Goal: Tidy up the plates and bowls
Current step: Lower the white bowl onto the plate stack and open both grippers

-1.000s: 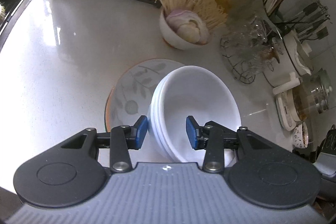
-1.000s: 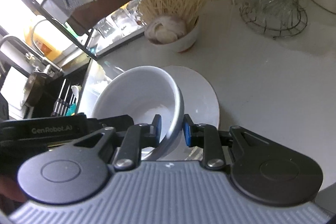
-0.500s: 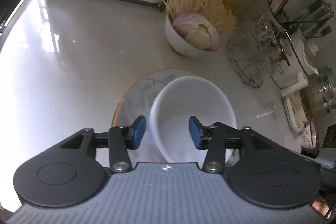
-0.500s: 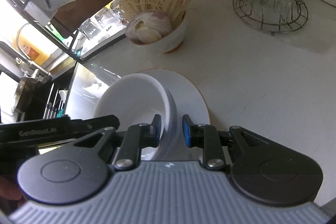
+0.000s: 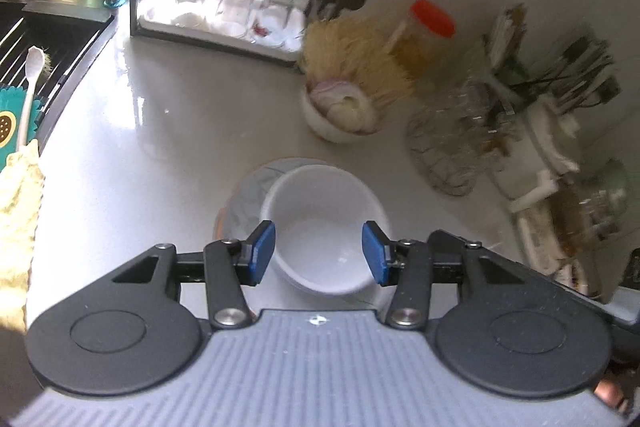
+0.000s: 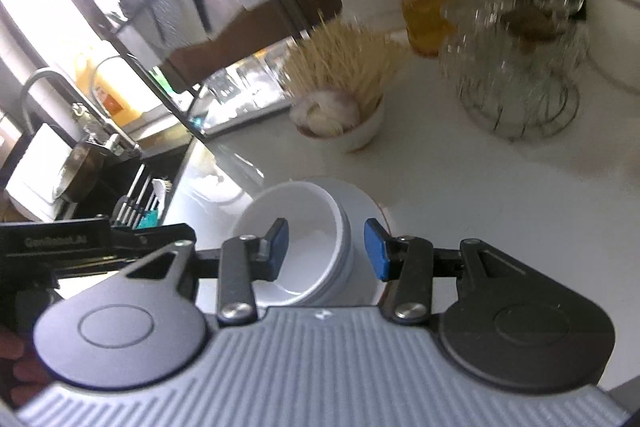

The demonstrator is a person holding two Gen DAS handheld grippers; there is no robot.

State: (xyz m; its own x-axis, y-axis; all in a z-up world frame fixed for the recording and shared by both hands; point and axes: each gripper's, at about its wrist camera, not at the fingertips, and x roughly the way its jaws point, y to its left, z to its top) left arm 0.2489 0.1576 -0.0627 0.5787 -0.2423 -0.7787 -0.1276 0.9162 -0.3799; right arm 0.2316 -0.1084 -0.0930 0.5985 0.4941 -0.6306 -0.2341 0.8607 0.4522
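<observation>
A stack of white bowls sits on a leaf-patterned plate on the white counter. My left gripper hovers open above the stack, its blue pads wide of the rim and touching nothing. In the right wrist view the bowls rest on the plate. The jaws of my right gripper are opening: one pad is inside the top bowl, the other outside its wall, and neither presses on it. The left gripper's black body shows at the left edge.
Behind the plate stands a white bowl of onion pieces with a bundle of pale sticks. A red-lidded jar, a wire stand of glasses and a dish rack with glasses line the back. The sink lies left.
The right gripper let go of the tilted top bowl's rim, and the bowl now sits level in the stack. Both grippers rose and drew back; the left jaws widened.
</observation>
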